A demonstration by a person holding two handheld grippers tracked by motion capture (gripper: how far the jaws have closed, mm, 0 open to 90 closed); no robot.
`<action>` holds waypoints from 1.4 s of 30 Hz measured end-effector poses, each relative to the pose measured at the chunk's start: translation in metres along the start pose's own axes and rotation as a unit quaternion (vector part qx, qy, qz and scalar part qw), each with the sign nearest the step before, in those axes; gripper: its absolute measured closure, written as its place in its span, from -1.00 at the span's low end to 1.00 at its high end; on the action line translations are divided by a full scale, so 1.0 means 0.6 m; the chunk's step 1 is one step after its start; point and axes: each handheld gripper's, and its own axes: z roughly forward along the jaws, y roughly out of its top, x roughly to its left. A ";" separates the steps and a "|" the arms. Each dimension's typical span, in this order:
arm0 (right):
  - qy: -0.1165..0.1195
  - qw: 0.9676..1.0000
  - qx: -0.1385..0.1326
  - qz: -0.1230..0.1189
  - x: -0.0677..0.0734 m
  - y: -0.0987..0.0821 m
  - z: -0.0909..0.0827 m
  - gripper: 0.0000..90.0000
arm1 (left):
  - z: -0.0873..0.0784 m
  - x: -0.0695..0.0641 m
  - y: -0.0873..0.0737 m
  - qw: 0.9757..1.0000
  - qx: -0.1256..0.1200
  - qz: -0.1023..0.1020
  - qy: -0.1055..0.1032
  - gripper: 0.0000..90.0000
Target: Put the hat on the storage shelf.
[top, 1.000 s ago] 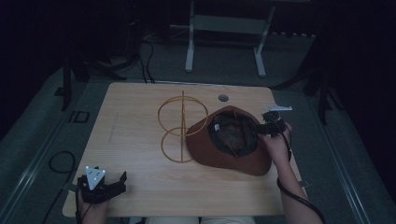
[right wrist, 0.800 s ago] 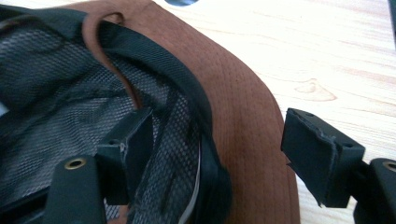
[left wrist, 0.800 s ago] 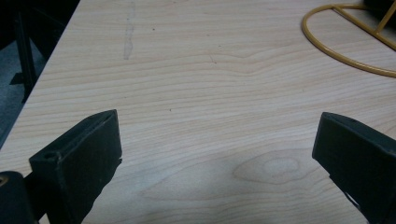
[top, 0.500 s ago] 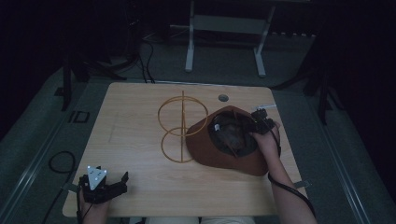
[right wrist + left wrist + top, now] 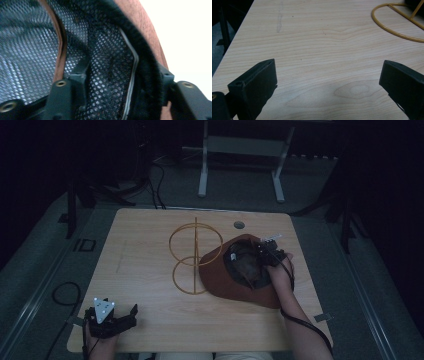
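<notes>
Over the hat's [image 5: 235,280] rim, the right tool [image 5: 120,100] has been closing; no writing readable.

We see the hat [image 5: 235,280] lying upside down on the table [image 5: 150,235], touching the wire stand [image 5: 192,252] to its left.

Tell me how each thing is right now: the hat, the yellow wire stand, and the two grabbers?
Brown hat: upside down on the table, mesh lining up, brim overlapping the stand.
Wire stand: upright, nothing hanging on it.
Right gripper: jaws have just been closing, one inside the hat and one outside, around its edge.
Left gripper: jaws wide open over the bare table, holding nothing.
</notes>
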 end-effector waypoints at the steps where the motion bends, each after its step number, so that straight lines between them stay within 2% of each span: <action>1: -0.004 1.000 0.000 0.002 0.001 0.000 0.001 0.09 | 0.000 0.000 0.000 1.000 0.002 -0.001 0.002 -0.96; 4: -0.016 1.000 0.000 0.009 -0.001 -0.002 0.002 0.39 | 0.000 0.002 -0.001 1.000 0.004 -0.004 0.002 -0.95; 7: -0.036 0.999 -0.003 0.001 0.002 -0.005 0.001 0.75 | 0.000 0.003 0.000 1.000 0.005 -0.008 0.001 -0.95; 9: -0.034 0.999 -0.011 0.011 -0.003 -0.006 -0.005 0.83 | 0.000 0.003 0.000 1.000 0.008 -0.007 0.001 -0.95; 11: -0.030 0.999 -0.028 0.028 -0.012 -0.007 -0.016 0.85 | -0.001 0.001 0.001 1.000 0.006 -0.001 -0.001 -0.95; 13: -0.032 0.997 -0.052 0.051 -0.023 -0.009 -0.032 0.86 | -0.002 -0.001 0.002 1.000 0.002 0.004 0.001 -0.95; 16: -0.015 0.993 -0.086 0.080 -0.042 -0.011 -0.060 0.87 | -0.001 -0.005 0.003 1.000 0.004 0.013 0.003 -0.95; 18: -0.007 0.990 -0.105 0.096 -0.052 -0.013 -0.078 0.87 | 0.000 -0.013 0.005 1.000 0.008 0.025 -0.005 -0.95; 19: -0.007 0.990 -0.105 0.096 -0.052 -0.013 -0.078 0.87 | 0.000 -0.013 0.005 1.000 0.008 0.025 -0.005 -0.95; 20: -0.003 0.989 -0.112 0.101 -0.057 -0.014 -0.086 0.87 | 0.001 -0.018 0.007 0.999 0.010 0.030 -0.014 -0.95; 22: 0.002 0.985 -0.134 0.108 -0.071 -0.017 -0.114 0.87 | 0.002 -0.023 0.011 0.999 0.009 0.033 -0.019 -0.95; 24: 0.014 0.983 -0.143 0.115 -0.078 -0.019 -0.125 0.87 | 0.001 -0.030 0.016 0.999 0.007 0.033 -0.029 -0.95; 26: 0.016 0.981 -0.155 0.116 -0.084 -0.022 -0.142 0.87 | 0.000 -0.041 0.022 0.998 0.005 0.038 -0.044 -0.95; 27: 0.024 0.979 -0.163 0.122 -0.088 -0.024 -0.151 0.87 | -0.001 -0.045 0.025 0.998 0.005 0.042 -0.048 -0.95; 32: 0.038 0.973 -0.187 0.133 -0.098 -0.034 -0.183 0.87 | -0.005 -0.077 0.046 0.995 0.003 0.059 -0.083 -0.92; 34: 0.036 0.972 -0.191 0.131 -0.100 -0.038 -0.194 0.87 | -0.006 -0.092 0.056 0.993 0.004 0.065 -0.102 -0.92; 36: 0.047 0.971 -0.195 0.132 -0.101 -0.043 -0.203 0.87 | -0.007 -0.110 0.065 0.991 0.005 0.073 -0.115 -0.92; 41: 0.048 0.971 -0.197 0.126 -0.096 -0.056 -0.219 0.87 | -0.004 -0.156 0.085 0.983 0.013 0.093 -0.156 -0.92; 42: 0.049 0.971 -0.199 0.124 -0.096 -0.059 -0.221 0.87 | -0.003 -0.165 0.089 0.980 0.013 0.104 -0.167 -0.90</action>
